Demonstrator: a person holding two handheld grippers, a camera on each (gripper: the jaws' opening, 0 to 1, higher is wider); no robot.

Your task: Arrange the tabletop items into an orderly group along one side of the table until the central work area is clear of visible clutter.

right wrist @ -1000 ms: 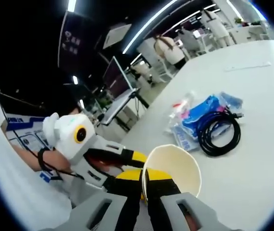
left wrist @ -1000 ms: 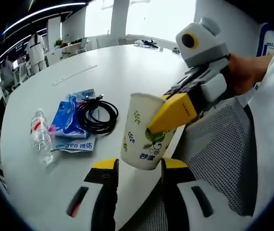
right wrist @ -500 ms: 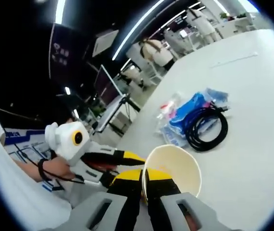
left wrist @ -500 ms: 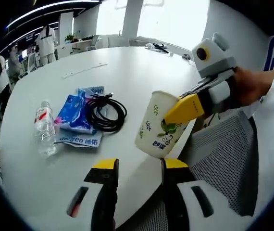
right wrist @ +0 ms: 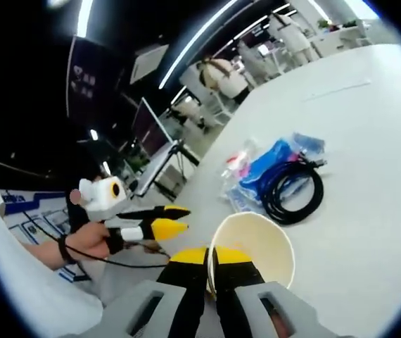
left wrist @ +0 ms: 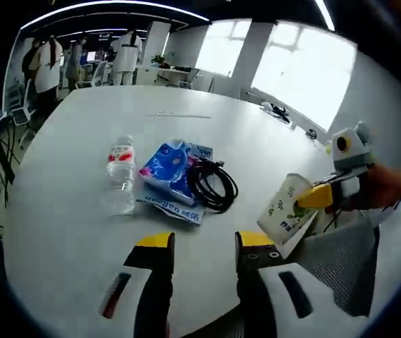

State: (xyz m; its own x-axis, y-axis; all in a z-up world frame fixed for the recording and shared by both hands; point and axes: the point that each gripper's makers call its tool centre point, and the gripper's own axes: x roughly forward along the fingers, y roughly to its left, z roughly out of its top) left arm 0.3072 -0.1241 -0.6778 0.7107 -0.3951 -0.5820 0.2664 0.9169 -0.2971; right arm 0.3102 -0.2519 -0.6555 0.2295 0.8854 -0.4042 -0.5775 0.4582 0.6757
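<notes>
While the cup hangs off the table edge: it needs a soft landing beside the other things.

Right gripper [right wrist: 211, 271]: its jaws are pinched tight on the rim of the paper cup [right wrist: 251, 248], one jaw inside and one outside.

Left gripper [left wrist: 204, 243]: its jaws stand apart and hold nothing.

Paper cup: held tilted in the air, near the table [left wrist: 74, 211] edge, well apart from the pile. Inside it looks empty.

Pile: water bottle [left wrist: 119, 176], blue packs [left wrist: 169, 169] and black cable [left wrist: 211, 184] lie close together, touching.

How to do it well: bring the cup upright first, set it down just beside the cable, then let go slowly so it does not tip.
</notes>
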